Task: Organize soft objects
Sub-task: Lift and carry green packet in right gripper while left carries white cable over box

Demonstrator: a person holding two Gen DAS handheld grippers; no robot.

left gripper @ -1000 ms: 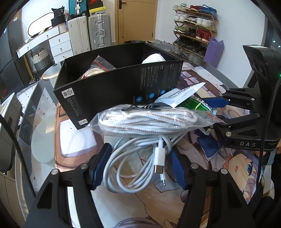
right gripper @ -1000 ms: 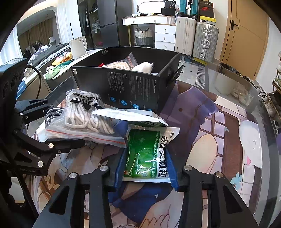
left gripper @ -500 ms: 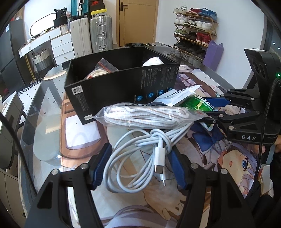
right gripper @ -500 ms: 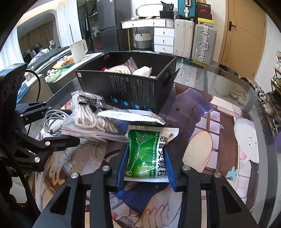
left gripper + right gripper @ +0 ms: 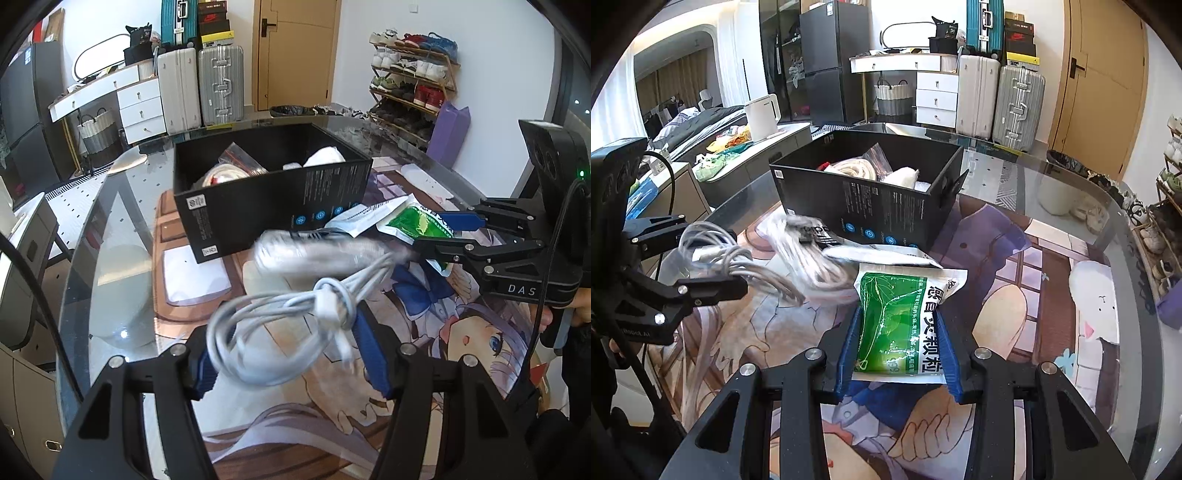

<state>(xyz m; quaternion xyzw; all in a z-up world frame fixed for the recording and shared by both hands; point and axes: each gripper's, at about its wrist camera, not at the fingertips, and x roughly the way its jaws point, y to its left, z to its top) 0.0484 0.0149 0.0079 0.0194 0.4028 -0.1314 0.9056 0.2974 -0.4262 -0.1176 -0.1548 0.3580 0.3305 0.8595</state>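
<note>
My left gripper (image 5: 291,350) is shut on a coiled white cable (image 5: 280,325) and holds it above the mat; the cable also shows in the right wrist view (image 5: 716,254). A clear bag of white rope (image 5: 317,253) hangs blurred off the cable, between it and the black box (image 5: 273,195). My right gripper (image 5: 897,350) is shut on a green medicine packet (image 5: 901,321), also seen from the left wrist (image 5: 417,221). The box (image 5: 871,210) is open and holds several soft items.
A white flat packet (image 5: 882,254) lies between the rope bag and the box. The anime-print mat (image 5: 1015,295) covers a round glass table (image 5: 110,221). Suitcases, drawers and a shoe rack stand beyond the table.
Both grippers have risen and pulled back from the box. The cable is lifted off the mat, dragging the rope bag, which now blurs. The green packet is raised.
</note>
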